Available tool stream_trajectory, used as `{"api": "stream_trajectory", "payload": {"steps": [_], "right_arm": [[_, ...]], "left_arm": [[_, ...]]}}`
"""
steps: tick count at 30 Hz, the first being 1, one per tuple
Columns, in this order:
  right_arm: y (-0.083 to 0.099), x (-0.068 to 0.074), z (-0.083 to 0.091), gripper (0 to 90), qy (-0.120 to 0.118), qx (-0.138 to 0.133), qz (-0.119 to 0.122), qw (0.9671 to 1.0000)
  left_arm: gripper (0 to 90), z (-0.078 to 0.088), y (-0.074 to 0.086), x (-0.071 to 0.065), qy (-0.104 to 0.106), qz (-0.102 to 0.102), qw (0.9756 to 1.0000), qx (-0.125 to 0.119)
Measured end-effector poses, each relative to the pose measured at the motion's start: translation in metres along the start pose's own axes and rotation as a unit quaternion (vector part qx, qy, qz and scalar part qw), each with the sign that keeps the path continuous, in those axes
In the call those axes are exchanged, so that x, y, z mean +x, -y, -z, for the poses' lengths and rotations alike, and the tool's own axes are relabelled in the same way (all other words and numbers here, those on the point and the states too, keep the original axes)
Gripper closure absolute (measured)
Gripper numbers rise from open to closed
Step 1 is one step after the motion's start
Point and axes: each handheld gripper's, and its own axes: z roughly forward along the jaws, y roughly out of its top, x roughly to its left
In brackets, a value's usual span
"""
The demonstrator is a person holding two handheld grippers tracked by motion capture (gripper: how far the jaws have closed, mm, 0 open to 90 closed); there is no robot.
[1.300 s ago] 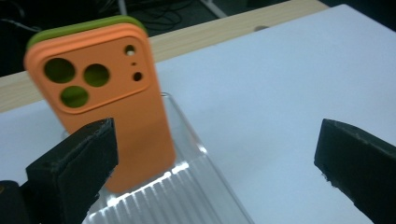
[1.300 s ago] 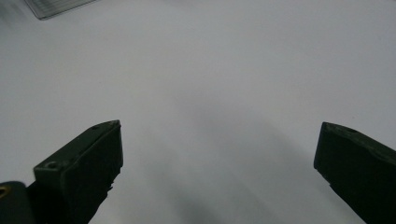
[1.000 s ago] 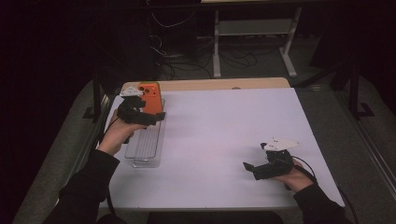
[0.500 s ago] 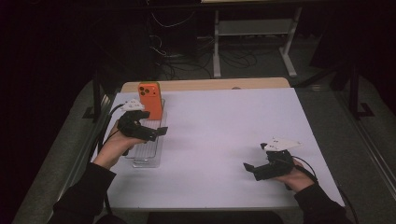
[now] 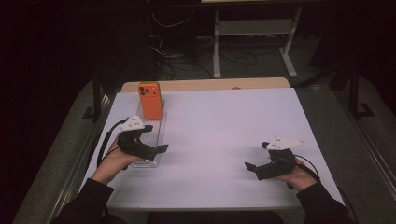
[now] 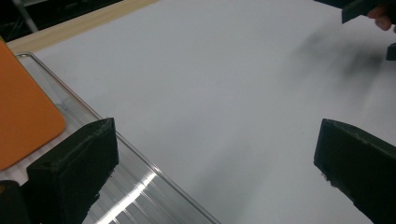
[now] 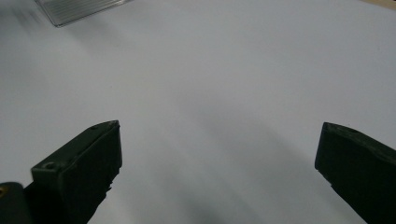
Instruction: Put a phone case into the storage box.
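The orange phone (image 5: 150, 100) is stood up at the far end of a clear plastic tray (image 5: 154, 127), near the left edge of the white tabletop (image 5: 224, 135). Whether it's leaned on something or slotted into the tray's ridges can't be told from the high view, so it should probably be treated as tippy.

The left tool (image 5: 158, 149) is held over the near end of that tray, jaws spread wide and nothing gripped. In the left gripper view one jaw is seen right over the tray's ribbed floor, with the phone's (image 6: 23, 121) orange corner just beside it. That's where trouble could be had: if the tray rim gets clipped by that jaw, the whole tray could be shoved and the phone knocked flat. A smooth phone back could also be slid out of if it's pinched too near an edge.

The right tool (image 5: 254, 166) is parked well apart on the right side, jaws also released and empty, so no help would be offered there for steadying the tray.
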Motion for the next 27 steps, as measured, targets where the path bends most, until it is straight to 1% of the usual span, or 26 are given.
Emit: {"api": "stream_trajectory", "payload": {"steps": [2,4,5,8,12,14,15,17,19,20,23,24,27], "right_arm": [[-0.001,0.0,0.001,0.0,0.0,0.0,0.002,1.0],[-0.002,0.0,0.002,0.0,-0.001,0.0,-0.001,1.0],[-0.002,0.0,0.002,0.0,-0.003,-0.001,0.002,1.0],[-0.005,0.0,0.004,0.0,-0.006,-0.006,0.003,1.0],[-0.008,0.0,0.008,0.0,-0.011,-0.014,0.003,0.9998],[-0.009,0.001,0.009,0.0,-0.012,-0.015,0.001,0.9998],[-0.01,0.001,0.01,0.0,-0.012,-0.016,0.003,0.9998],[-0.01,0.0,0.011,0.0,-0.013,-0.02,0.006,0.9997],[-0.011,0.0,0.012,0.0,-0.014,-0.02,0.008,0.9997],[-0.011,0.0,0.012,0.0,-0.015,-0.022,0.009,0.9996],[-0.012,0.0,0.013,0.0,-0.018,-0.021,0.01,0.9996],[-0.012,0.0,0.013,0.0,-0.018,-0.021,0.01,0.9996],[-0.011,0.0,0.013,0.0,-0.02,-0.021,0.011,0.9995]], "left_arm": [[0.0,0.001,0.006,-0.001,0.004,-0.004,1.0,-0.005],[0.0,0.002,0.011,-0.003,0.002,-0.002,1.0,-0.009],[0.0,0.002,0.014,-0.004,0.003,-0.003,0.9999,-0.009],[0.0,0.005,0.021,-0.006,-0.001,-0.01,0.9999,-0.007],[0.0,0.009,0.029,-0.007,0.0,-0.005,0.9999,-0.012],[0.0,0.011,0.032,-0.006,0.004,-0.004,0.9999,-0.014],[0.0,0.012,0.033,-0.006,0.007,0.0,0.9999,-0.015],[0.0,0.013,0.035,-0.006,0.01,-0.001,0.9998,-0.016],[0.0,0.013,0.036,-0.007,0.01,-0.005,0.9998,-0.014],[0.0,0.013,0.037,-0.008,0.01,-0.002,0.9998,-0.014],[0.0,0.011,0.039,-0.008,0.006,-0.008,0.9999,-0.008],[0.0,0.011,0.039,-0.007,0.005,-0.013,0.9999,-0.004],[0.0,0.01,0.041,-0.008,0.01,-0.01,0.9999,-0.004]]}}
